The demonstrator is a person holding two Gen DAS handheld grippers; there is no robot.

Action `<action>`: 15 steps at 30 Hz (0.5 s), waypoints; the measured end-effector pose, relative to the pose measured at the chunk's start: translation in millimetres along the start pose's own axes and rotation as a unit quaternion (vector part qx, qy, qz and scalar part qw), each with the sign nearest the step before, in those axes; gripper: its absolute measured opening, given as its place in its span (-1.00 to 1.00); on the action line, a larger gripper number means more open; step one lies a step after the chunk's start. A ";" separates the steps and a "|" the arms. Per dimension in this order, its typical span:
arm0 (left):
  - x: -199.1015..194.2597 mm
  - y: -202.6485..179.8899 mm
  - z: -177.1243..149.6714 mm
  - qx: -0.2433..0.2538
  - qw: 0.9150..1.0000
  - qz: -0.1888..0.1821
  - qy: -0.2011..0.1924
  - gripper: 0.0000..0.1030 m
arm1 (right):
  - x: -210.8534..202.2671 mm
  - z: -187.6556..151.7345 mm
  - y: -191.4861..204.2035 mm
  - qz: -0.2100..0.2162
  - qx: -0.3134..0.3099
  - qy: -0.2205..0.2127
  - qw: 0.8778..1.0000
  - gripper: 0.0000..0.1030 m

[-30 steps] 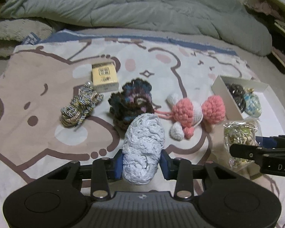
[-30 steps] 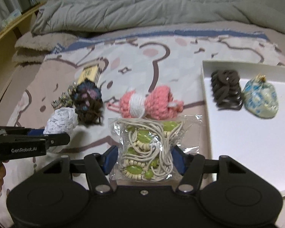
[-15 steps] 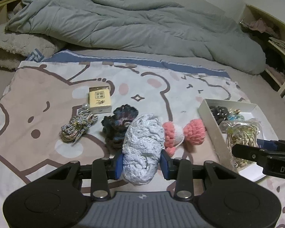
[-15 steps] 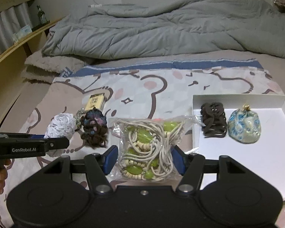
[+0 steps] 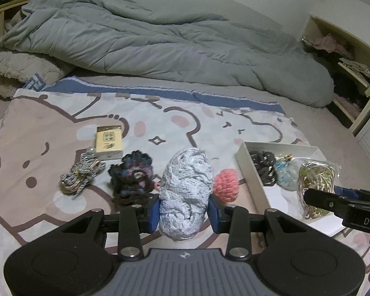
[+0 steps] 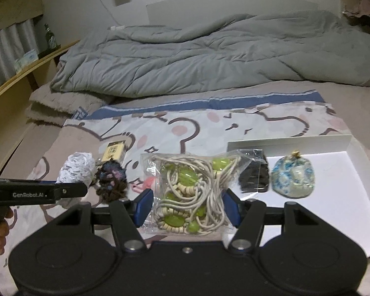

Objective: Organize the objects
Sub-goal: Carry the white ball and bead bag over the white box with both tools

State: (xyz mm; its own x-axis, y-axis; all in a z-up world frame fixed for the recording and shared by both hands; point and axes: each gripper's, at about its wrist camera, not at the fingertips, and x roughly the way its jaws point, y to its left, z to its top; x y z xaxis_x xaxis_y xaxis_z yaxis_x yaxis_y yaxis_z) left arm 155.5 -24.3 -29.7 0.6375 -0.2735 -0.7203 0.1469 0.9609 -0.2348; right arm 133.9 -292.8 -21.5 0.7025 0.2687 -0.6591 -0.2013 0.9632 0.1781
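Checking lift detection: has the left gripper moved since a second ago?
Yes. The left gripper, shut on the white yarn, has risen and tilted up: the yellow box looks smaller and the grey duvet fills more of its view.

My held bundle (image 5: 186, 192) hides most of the pink pompom (image 5: 226, 188). My bag (image 6: 193, 192) covers part of the dark hair tie (image 6: 255, 180). The box label (image 5: 108, 139) is too small to read.

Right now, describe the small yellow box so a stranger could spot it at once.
Start at the cartoon bear blanket spread below the grey duvet. Four loose items lie along its near side; the yellow box sits just behind the braided cord bundle. It is the only flat, hard-edged, printed item; its neighbours are soft.
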 end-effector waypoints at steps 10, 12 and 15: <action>6.1 -43.2 3.8 -0.002 0.999 -0.042 -0.009 -0.21 | -24.3 4.4 -46.0 -0.025 0.046 -0.030 0.998 0.21; 9.1 -54.9 3.9 0.001 0.998 -0.055 -0.008 -0.21 | -27.5 3.4 -54.5 -0.031 0.053 -0.033 0.998 0.21; 15.9 -73.4 3.0 0.009 0.997 -0.073 -0.003 -0.21 | -31.1 1.4 -69.2 -0.039 0.064 -0.034 0.997 0.21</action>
State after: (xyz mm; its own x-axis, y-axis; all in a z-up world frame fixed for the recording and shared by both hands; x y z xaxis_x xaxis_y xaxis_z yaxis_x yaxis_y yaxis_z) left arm 157.1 -99.0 -22.0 0.6134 -0.4106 -0.6747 0.2516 0.9113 -0.3258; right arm 126.9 -367.8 -12.3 0.7586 0.1877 -0.6239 -0.0575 0.9732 0.2228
